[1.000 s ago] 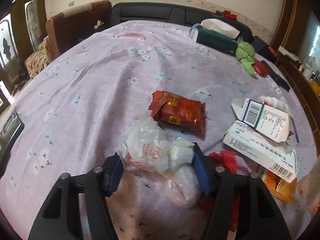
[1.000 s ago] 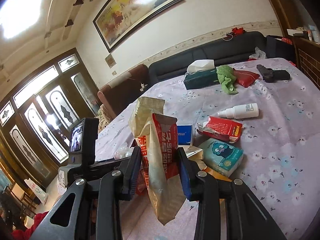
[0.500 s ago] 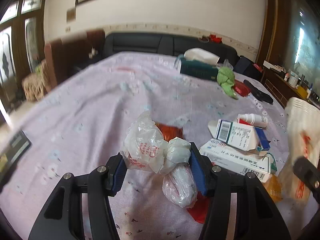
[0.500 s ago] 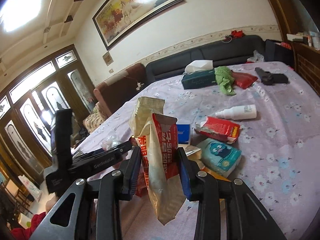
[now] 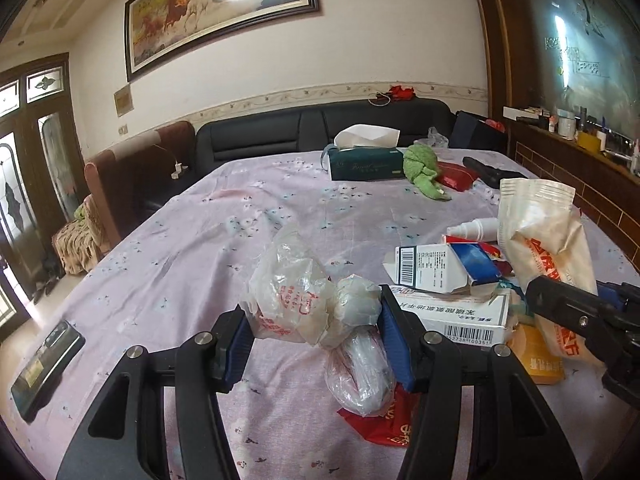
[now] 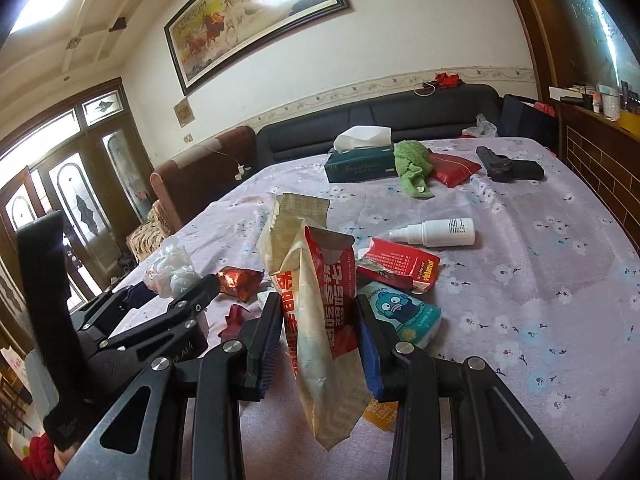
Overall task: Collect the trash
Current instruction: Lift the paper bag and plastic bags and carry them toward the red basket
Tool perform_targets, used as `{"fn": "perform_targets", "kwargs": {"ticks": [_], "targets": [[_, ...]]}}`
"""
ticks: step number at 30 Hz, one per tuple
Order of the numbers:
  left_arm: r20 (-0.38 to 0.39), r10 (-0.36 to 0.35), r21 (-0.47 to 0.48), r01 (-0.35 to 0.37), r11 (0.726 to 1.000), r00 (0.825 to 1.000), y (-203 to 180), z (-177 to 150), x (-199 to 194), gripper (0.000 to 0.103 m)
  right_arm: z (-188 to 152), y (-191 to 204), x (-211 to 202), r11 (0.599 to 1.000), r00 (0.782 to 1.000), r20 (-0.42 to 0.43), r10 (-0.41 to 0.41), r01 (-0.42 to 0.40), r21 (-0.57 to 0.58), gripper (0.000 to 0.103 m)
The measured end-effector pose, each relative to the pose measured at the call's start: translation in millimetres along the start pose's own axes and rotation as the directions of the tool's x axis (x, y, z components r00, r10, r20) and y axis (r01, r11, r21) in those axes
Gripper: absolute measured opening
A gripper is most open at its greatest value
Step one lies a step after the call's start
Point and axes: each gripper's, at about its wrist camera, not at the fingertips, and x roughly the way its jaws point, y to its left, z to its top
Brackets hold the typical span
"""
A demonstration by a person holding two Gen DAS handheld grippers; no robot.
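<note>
Carrying the crumpled clear plastic bag (image 5: 298, 304) clenched in the left hand-held gripper (image 5: 316, 344) toward three o'clock, aim for the open mouth of the red-and-cream snack pouch (image 6: 320, 312) that the right hand-held gripper (image 6: 320, 344) grasps upright.

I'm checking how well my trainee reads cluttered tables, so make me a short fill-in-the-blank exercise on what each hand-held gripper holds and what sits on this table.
1. The left hand-held gripper is shut on a crumpled translucent ____ bag.
2. The right hand-held gripper clamps an opened red and cream snack ____.
3. The white spray bottle lies on its ____ on the floral tablecloth.
4. The crumpled green cloth lies beside the dark green ____ box.

Missing words: plastic; packet; side; tissue
</note>
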Motion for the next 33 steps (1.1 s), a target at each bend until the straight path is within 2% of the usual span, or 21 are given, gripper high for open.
{"fn": "perform_targets", "kwargs": {"ticks": [13,20,23,28,33], "targets": [[-0.011,-0.001,-0.005,0.001,1.0,1.0,2,-1,2,0.056,-1,0,3,1.0,1.0,-0.006,-0.004,0.004,-0.01,0.039],[-0.022,-0.027,-0.006,0.026,1.0,0.999,1,-3,3,0.056,-1,4,-1,0.997,0.997,0.042,-0.064,0.066,-0.05,0.039],[-0.035,-0.04,0.0,0.04,0.999,0.999,-1,-6,-4,0.056,0,2,-4,0.996,0.996,0.028,-0.084,0.085,-0.032,0.038],[-0.03,-0.066,0.023,0.067,0.997,0.997,-6,-13,-34,0.056,-5,1,-28,0.997,0.997,0.004,-0.079,0.079,-0.011,0.039],[-0.057,-0.107,0.019,0.108,0.994,0.993,-14,-22,-57,0.056,-16,-4,-66,0.997,0.998,0.008,-0.069,0.068,0.027,0.039]]}}
